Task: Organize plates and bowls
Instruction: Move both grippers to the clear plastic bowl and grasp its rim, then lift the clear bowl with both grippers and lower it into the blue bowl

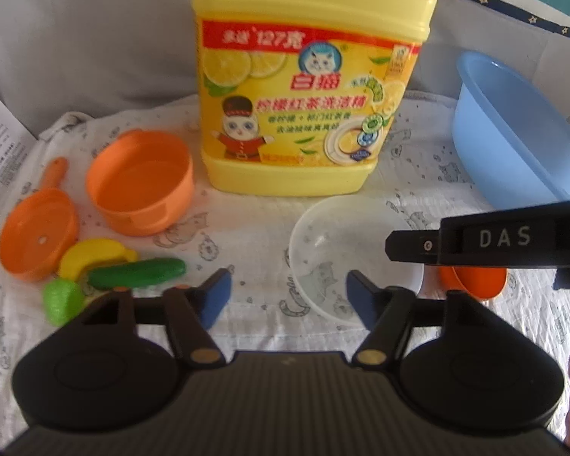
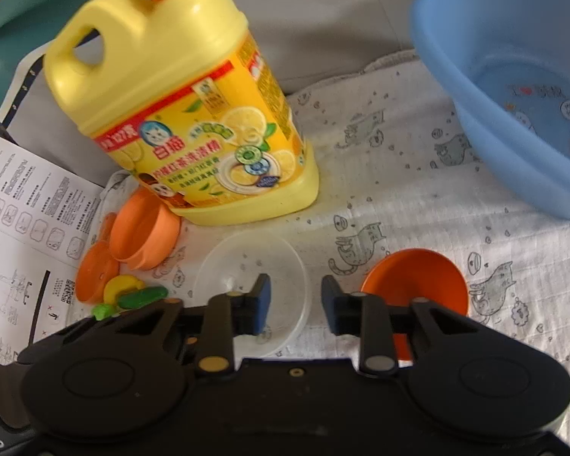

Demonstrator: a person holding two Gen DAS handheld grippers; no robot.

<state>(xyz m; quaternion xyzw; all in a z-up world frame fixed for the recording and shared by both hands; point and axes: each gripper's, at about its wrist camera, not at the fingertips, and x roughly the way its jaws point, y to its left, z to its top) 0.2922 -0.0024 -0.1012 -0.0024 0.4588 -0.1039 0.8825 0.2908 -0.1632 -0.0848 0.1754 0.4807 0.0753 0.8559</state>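
Note:
A clear plastic bowl (image 1: pixel 342 250) sits on the cat-print cloth in front of the detergent jug. My left gripper (image 1: pixel 288 298) hangs open low over it, the bowl's left rim showing between its blue pads with space on both sides. My right gripper (image 2: pixel 296 304) is open too, with a narrower gap. The clear bowl's (image 2: pixel 247 266) right rim lies between its pads, and neither pad visibly presses on it. A small orange bowl (image 2: pixel 414 277) stands just right of the right gripper. In the left wrist view the orange bowl (image 1: pixel 475 285) is partly hidden under the right gripper's black body (image 1: pixel 505 235).
A tall yellow detergent jug (image 1: pixel 307 87) stands behind the clear bowl. A blue basin (image 2: pixel 513 87) sits far right. At the left lie an orange pot (image 1: pixel 140 182), an orange pan (image 1: pixel 38 231), a toy banana (image 1: pixel 95 254), a cucumber (image 1: pixel 136 271) and a printed sheet (image 2: pixel 22 220).

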